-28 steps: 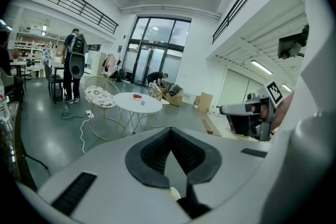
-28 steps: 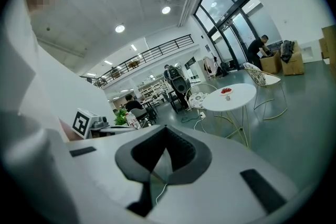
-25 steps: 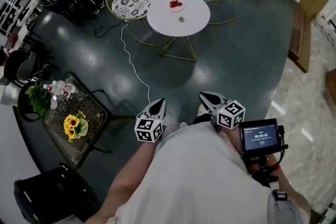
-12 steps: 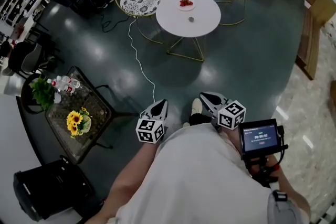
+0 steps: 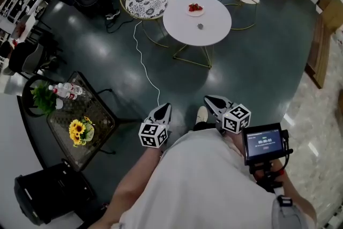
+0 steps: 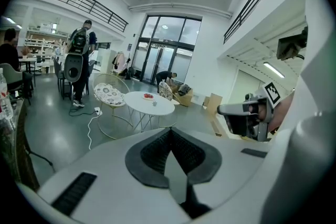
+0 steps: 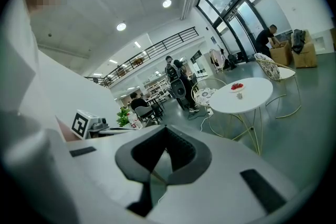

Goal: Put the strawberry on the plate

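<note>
Two hazards stand out. The round white table point(image 5: 214, 25), upper centre of the head view, stands well away, and a white cable point(image 5: 140, 56) snakes over the floor toward it, so walking in could mean a trip. The left gripper point(image 5: 164, 110) and right gripper point(image 5: 213, 101), lower centre, are both closed and empty. The small plate point(image 5: 195, 11) on the table already carries red strawberries point(image 5: 195, 7); a hard pinch would likely bruise one.

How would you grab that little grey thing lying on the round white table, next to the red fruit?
Probably from straight above, fingers closing across its middle. The small grey object lies alone on the bare round table, apart from the strawberries, so nothing blocks a top approach. It is too far off to tell its shape.
</note>
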Demonstrator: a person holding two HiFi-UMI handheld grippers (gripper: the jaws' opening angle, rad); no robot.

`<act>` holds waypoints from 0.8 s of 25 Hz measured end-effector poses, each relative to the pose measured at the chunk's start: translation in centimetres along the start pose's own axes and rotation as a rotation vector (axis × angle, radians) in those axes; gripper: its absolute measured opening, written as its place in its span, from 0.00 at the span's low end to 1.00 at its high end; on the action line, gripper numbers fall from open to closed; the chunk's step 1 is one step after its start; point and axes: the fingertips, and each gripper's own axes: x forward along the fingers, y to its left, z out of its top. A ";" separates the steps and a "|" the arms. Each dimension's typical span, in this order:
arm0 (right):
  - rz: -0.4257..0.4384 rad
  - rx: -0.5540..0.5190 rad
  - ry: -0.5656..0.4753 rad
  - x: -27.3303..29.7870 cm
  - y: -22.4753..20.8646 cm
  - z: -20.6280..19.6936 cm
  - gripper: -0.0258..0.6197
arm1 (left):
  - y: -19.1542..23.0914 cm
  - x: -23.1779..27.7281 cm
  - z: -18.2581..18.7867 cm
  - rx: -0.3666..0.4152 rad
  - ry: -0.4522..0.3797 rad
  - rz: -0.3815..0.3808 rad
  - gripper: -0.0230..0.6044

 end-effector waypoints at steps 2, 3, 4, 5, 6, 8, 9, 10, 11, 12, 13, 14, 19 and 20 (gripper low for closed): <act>0.005 0.008 0.009 0.7 -0.7 0.3 0.05 | 0.5 0.8 0.6 -0.002 0.004 0.003 0.05; 0.009 0.012 0.013 1.1 -0.9 0.5 0.05 | 0.8 1.2 0.8 -0.002 0.006 0.004 0.05; 0.014 0.016 0.016 1.4 -1.2 0.7 0.05 | 1.1 1.6 1.1 -0.002 0.008 0.005 0.05; 0.019 0.019 0.018 1.8 -1.5 0.9 0.05 | 1.3 2.0 1.4 -0.002 0.010 0.006 0.05; 0.024 0.022 0.020 2.3 -2.0 1.2 0.05 | 1.6 2.4 1.7 -0.001 0.011 0.009 0.05; 0.034 0.025 0.025 3.5 -3.6 2.0 0.05 | 2.4 4.1 2.7 0.000 0.011 0.019 0.05; 0.039 0.027 0.028 4.2 -4.8 2.6 0.05 | 2.9 5.3 3.3 -0.001 0.010 0.025 0.05; 0.043 0.028 0.030 4.9 -6.0 3.2 0.05 | 3.3 6.4 3.9 -0.003 0.009 0.032 0.05; 0.047 0.028 0.032 5.4 -6.8 3.7 0.05 | 3.7 7.3 4.4 -0.005 0.008 0.037 0.05; 0.049 0.027 0.033 5.8 -7.2 4.0 0.05 | 3.9 7.6 4.7 -0.007 0.007 0.041 0.05; 0.051 0.025 0.035 6.0 -7.2 4.2 0.05 | 4.1 7.6 4.9 -0.008 0.007 0.045 0.05; 0.051 0.023 0.036 6.1 -7.1 4.3 0.05 | 4.1 7.4 5.1 -0.008 0.007 0.046 0.05; 0.041 0.014 0.051 6.3 -7.0 4.1 0.05 | 4.2 7.0 5.4 -0.004 0.002 0.034 0.05; 0.038 0.012 0.052 6.3 -7.1 4.1 0.05 | 4.2 7.0 5.5 -0.003 0.001 0.028 0.05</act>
